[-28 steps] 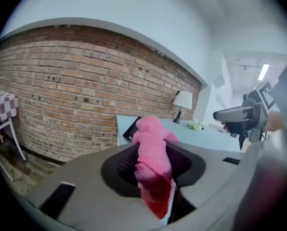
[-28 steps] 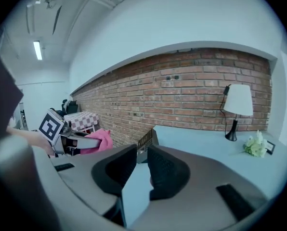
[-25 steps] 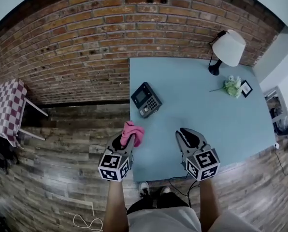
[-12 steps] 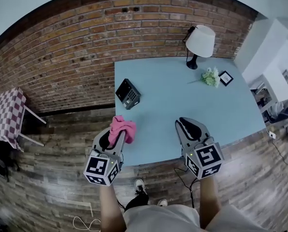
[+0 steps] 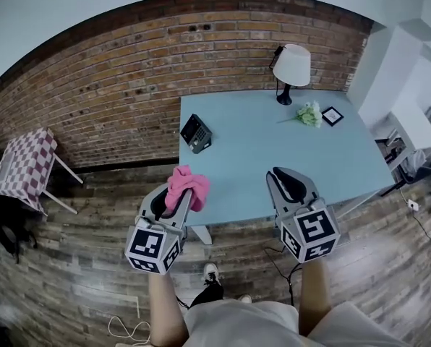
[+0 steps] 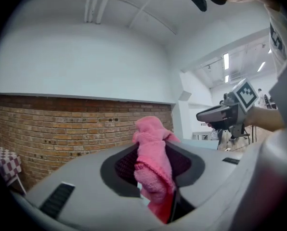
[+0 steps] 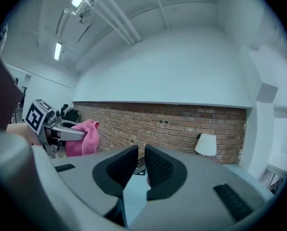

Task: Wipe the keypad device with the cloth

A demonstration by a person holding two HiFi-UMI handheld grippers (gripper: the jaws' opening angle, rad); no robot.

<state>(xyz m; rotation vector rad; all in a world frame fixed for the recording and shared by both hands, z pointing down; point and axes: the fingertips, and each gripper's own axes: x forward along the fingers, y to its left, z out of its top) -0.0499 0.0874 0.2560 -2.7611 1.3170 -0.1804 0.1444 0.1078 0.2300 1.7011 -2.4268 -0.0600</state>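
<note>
The black keypad device (image 5: pixel 196 133) lies near the far left corner of the light blue table (image 5: pixel 273 150). My left gripper (image 5: pixel 178 194) hovers off the table's near left corner, shut on a bunched pink cloth (image 5: pixel 186 185) that sticks up between its jaws (image 6: pixel 153 162). Over the table's near edge, my right gripper (image 5: pixel 286 179) is closing; its jaws stand a narrow gap apart with nothing between them (image 7: pixel 139 160). Both grippers are well short of the keypad device. In the right gripper view, the cloth (image 7: pixel 83 137) hangs at the left.
A white lamp (image 5: pixel 291 67), a small bunch of flowers (image 5: pixel 307 114) and a picture frame (image 5: pixel 332 116) stand at the table's far right. A brick wall runs behind the table. On the plank floor at far left stands a checked side table (image 5: pixel 24 168).
The view has pulled back from the table, so the keypad device now lies farther from both grippers. The left gripper still holds the cloth and has shifted from over the table to its near left corner.
</note>
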